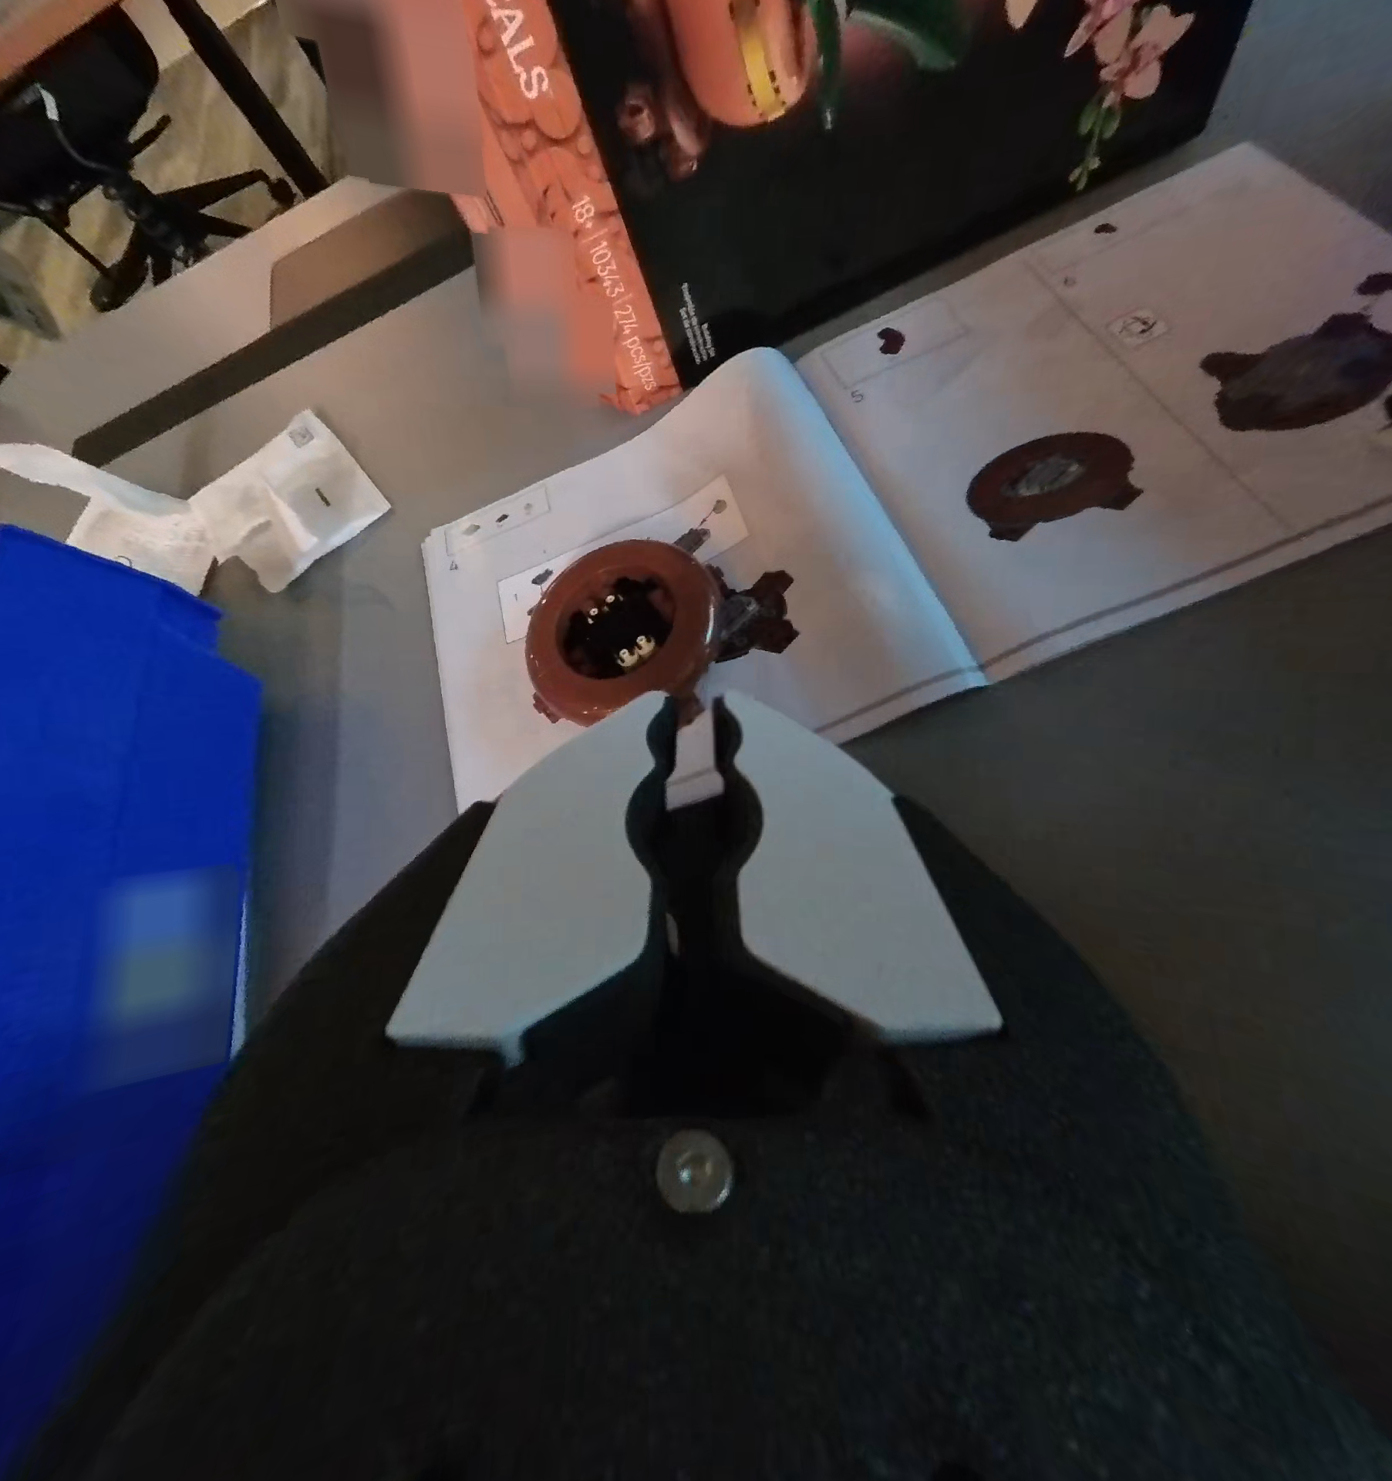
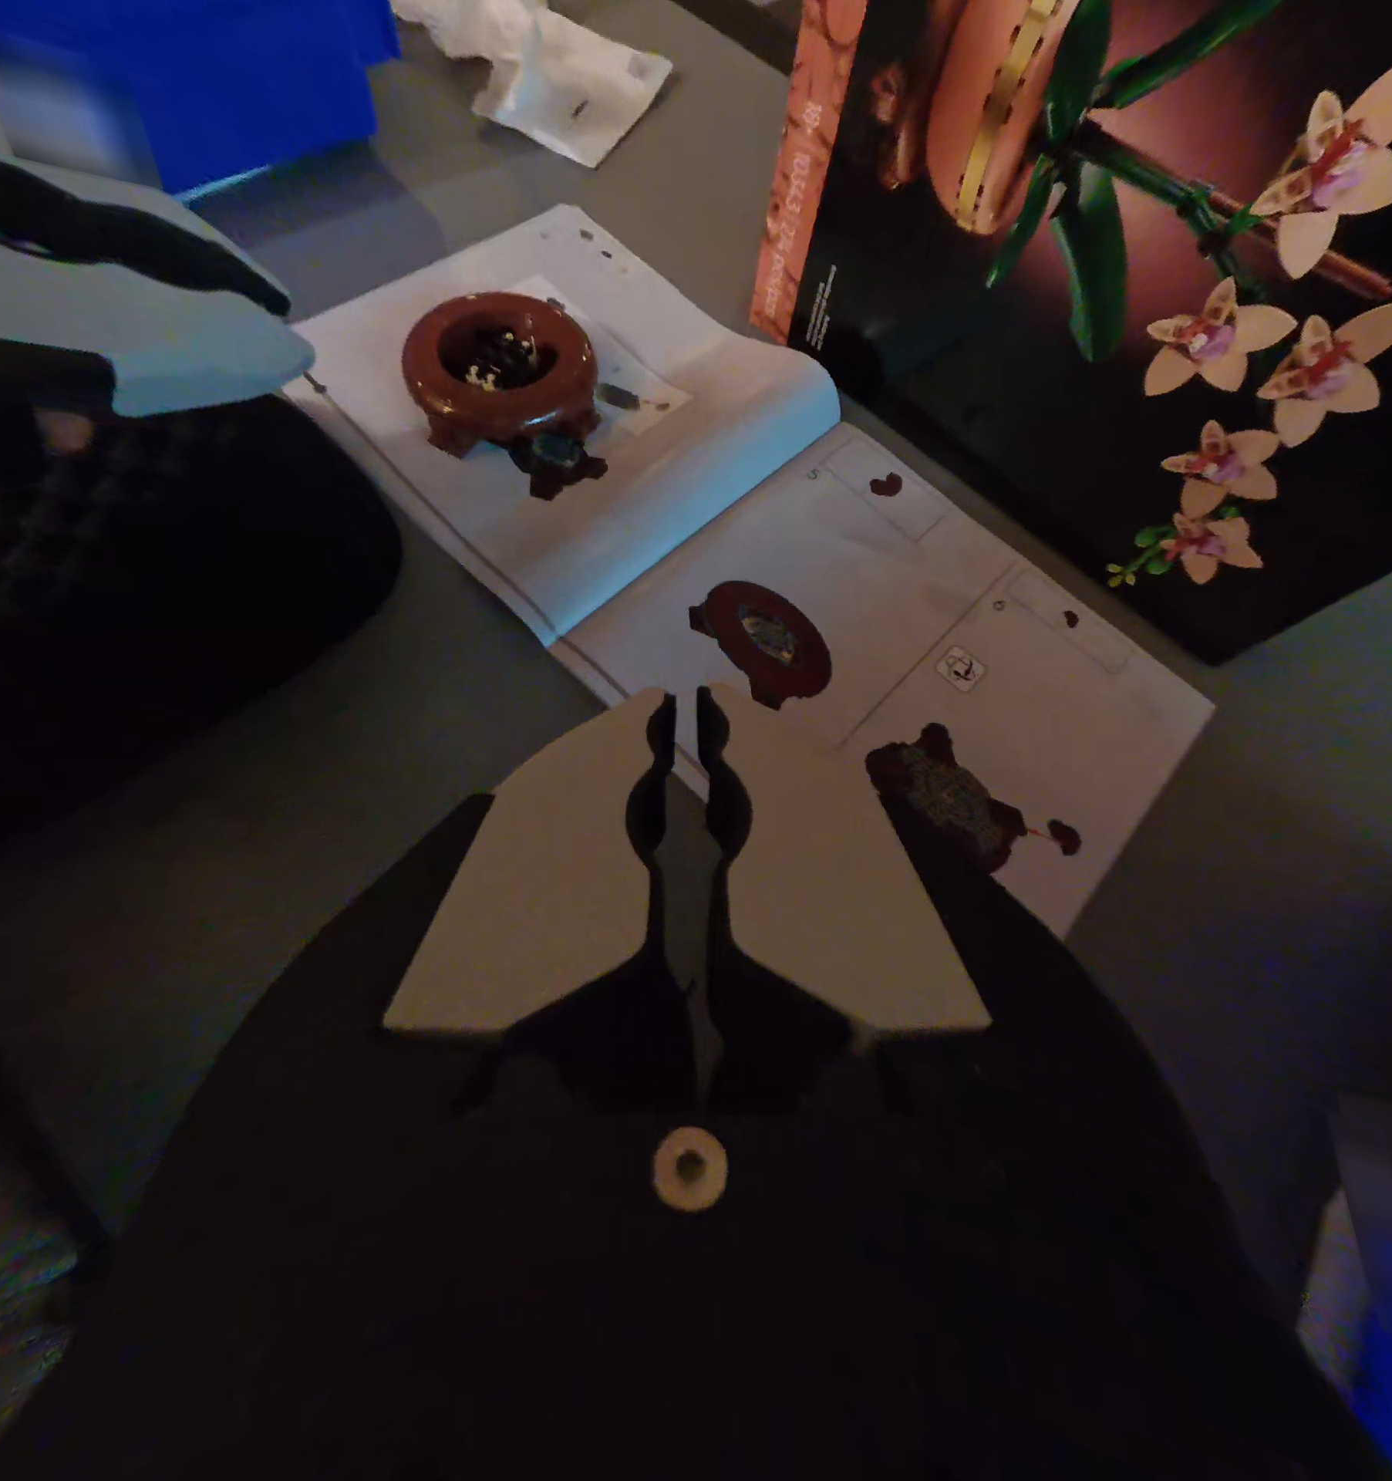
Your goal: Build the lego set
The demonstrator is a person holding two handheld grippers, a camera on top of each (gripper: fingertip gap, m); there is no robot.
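A brown ring-shaped brick pot (image 1: 544,641) with dark pieces inside stands on the left page of an open instruction booklet (image 1: 917,521). A small dark brown brick cluster (image 1: 760,613) lies against its right side. My left gripper (image 1: 691,701) hovers just in front of the pot's near rim, its fingers drawn together to a narrow slit with nothing gripped. The right wrist view shows the pot (image 2: 436,385), the cluster (image 2: 556,469) and the left gripper (image 2: 300,353) a little apart from the pot. My right gripper (image 2: 686,693) is shut and empty above the booklet's (image 2: 756,561) near edge.
A large dark box with flower pictures (image 1: 837,200) (image 2: 997,320) stands behind the booklet. A blue bin (image 1: 75,801) (image 2: 196,80) is at the left, with a torn white paper bag (image 1: 276,513) (image 2: 564,88) beside it. The grey table (image 1: 1157,801) extends to the right. An office chair (image 1: 75,160) stands beyond the table. The gap from one gripper's tips to the other's is roughly 15 cm.
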